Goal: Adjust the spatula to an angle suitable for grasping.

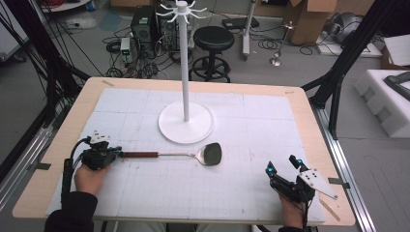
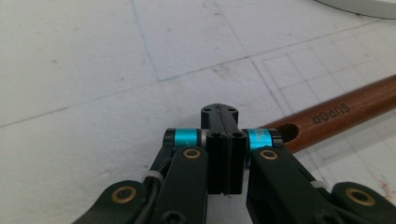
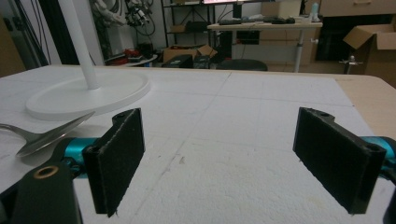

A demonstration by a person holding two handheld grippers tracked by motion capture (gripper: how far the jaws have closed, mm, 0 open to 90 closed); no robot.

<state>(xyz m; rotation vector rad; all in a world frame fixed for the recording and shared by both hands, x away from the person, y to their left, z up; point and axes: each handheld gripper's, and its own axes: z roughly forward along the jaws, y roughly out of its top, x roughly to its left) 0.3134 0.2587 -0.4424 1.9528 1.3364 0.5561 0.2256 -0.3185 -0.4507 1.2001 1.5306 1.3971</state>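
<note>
A spatula with a brown wooden handle (image 1: 140, 154) and a dark metal blade (image 1: 212, 153) lies flat on the white mat, pointing right. My left gripper (image 1: 116, 152) sits at the handle's left end. In the left gripper view its jaws (image 2: 219, 112) are pressed together with nothing between them, and the handle (image 2: 336, 114) lies just to their right on the mat. My right gripper (image 1: 283, 164) rests near the front right of the mat, open and empty (image 3: 224, 154). The spatula blade (image 3: 46, 133) lies off to its left.
A white hanging stand with a round base (image 1: 186, 123) and hooks at the top (image 1: 182, 9) rises from the middle back of the mat; its base (image 3: 88, 93) lies beyond the blade. The mat (image 1: 251, 193) covers a wooden table (image 1: 77, 111). A stool (image 1: 213, 41) and cables stand behind.
</note>
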